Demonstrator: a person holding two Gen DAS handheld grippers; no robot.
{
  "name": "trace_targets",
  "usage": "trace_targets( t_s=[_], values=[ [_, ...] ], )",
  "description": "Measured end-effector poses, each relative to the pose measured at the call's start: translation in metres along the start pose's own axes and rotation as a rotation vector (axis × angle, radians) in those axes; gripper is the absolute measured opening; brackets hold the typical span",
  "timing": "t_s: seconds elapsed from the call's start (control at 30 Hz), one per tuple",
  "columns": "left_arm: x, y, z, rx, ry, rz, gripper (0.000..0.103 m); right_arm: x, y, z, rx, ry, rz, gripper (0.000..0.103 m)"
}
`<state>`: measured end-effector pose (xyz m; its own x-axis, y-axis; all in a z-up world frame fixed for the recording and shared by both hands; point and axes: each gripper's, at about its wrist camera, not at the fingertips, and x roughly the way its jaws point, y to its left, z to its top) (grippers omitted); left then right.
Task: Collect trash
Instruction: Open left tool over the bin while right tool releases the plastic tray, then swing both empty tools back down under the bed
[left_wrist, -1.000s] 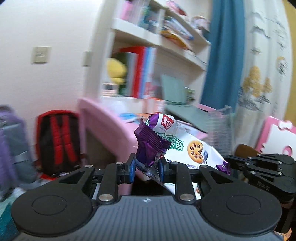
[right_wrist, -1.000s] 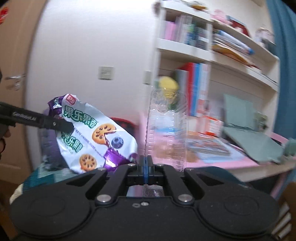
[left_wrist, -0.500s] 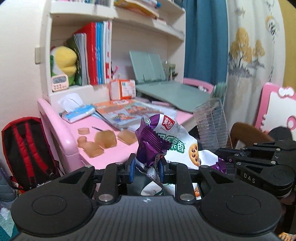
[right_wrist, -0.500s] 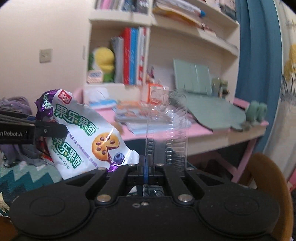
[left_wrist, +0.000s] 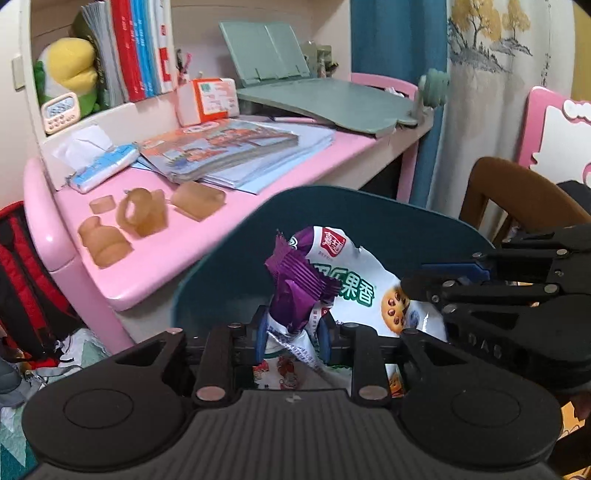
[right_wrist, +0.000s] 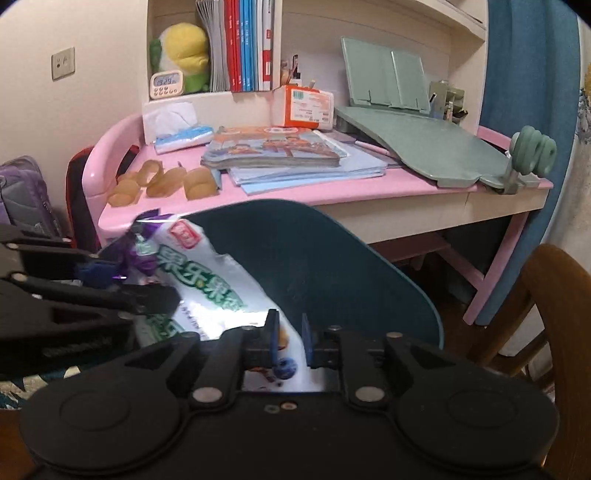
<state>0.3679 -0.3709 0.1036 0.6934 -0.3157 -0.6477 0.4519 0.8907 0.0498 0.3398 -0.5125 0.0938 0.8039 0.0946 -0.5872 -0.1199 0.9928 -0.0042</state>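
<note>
A purple-and-white snack wrapper (left_wrist: 332, 280) stands crumpled between the blue pads of my left gripper (left_wrist: 291, 332), whose jaws are opening slightly while still pinching it. The wrapper hangs in front of the curved wall of a dark teal bin (left_wrist: 369, 221). My right gripper (right_wrist: 290, 339) is over the same bin (right_wrist: 332, 258); its jaws are opening with nothing between them, and only the wrapper (right_wrist: 207, 280) shows below. The right gripper's fingers (left_wrist: 424, 291) reach in from the right beside the wrapper. The left gripper's fingers (right_wrist: 147, 299) come in from the left. No bottle is in view.
Behind the bin stands a pink desk (right_wrist: 332, 192) with stacked books (right_wrist: 273, 151), tan tape rings (left_wrist: 140, 210), a tissue pack (left_wrist: 103, 166) and a green bookstand (right_wrist: 424, 144). A brown wooden chair (right_wrist: 554, 295) is at the right, a red backpack (left_wrist: 22, 277) at the left.
Both grippers have swung toward the desk and sunk down to the teal bin. The right gripper has opened and the clear bottle is gone from it. The left still holds the wrapper.
</note>
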Motion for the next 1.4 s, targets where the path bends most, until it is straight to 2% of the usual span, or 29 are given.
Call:
trace_targets(
  t_s=[0.07, 0.13, 0.17, 0.2, 0.27, 0.3, 0.5, 0.8, 1.07, 1.4],
  values=[
    [0.003, -0.002, 0.000, -0.003, 0.024, -0.020, 0.028, 0.001, 0.000, 0.001, -0.001, 0.006, -0.012, 0.018],
    [0.004, -0.004, 0.000, -0.004, 0.035, -0.027, 0.035, 0.000, 0.001, 0.001, 0.001, 0.013, -0.018, 0.020],
    [0.003, -0.005, 0.000, -0.005, 0.036, -0.014, 0.042, -0.001, 0.002, 0.001, 0.001, 0.014, -0.023, 0.026],
    [0.001, -0.005, -0.001, -0.009, 0.031, 0.002, 0.054, -0.002, 0.003, 0.001, 0.002, 0.013, -0.037, 0.026],
    [-0.003, -0.003, -0.001, -0.020, 0.019, 0.009, 0.065, -0.006, 0.003, 0.001, 0.001, 0.012, -0.068, 0.028],
    [-0.007, -0.001, -0.002, -0.030, 0.011, 0.004, 0.066, -0.009, 0.002, 0.002, 0.008, 0.009, -0.072, 0.031],
    [-0.040, 0.011, -0.004, -0.066, -0.022, -0.039, 0.067, -0.040, 0.008, 0.005, 0.014, -0.031, -0.034, 0.034],
    [-0.110, 0.035, -0.023, -0.092, -0.080, -0.032, 0.067, -0.097, 0.049, 0.009, -0.022, -0.116, 0.053, 0.039],
    [-0.176, 0.075, -0.060, -0.120, -0.102, 0.039, 0.068, -0.136, 0.109, 0.009, -0.076, -0.168, 0.188, 0.045],
    [-0.244, 0.148, -0.133, -0.199, -0.096, 0.151, 0.075, -0.141, 0.206, -0.002, -0.144, -0.154, 0.427, 0.047]
  ],
)
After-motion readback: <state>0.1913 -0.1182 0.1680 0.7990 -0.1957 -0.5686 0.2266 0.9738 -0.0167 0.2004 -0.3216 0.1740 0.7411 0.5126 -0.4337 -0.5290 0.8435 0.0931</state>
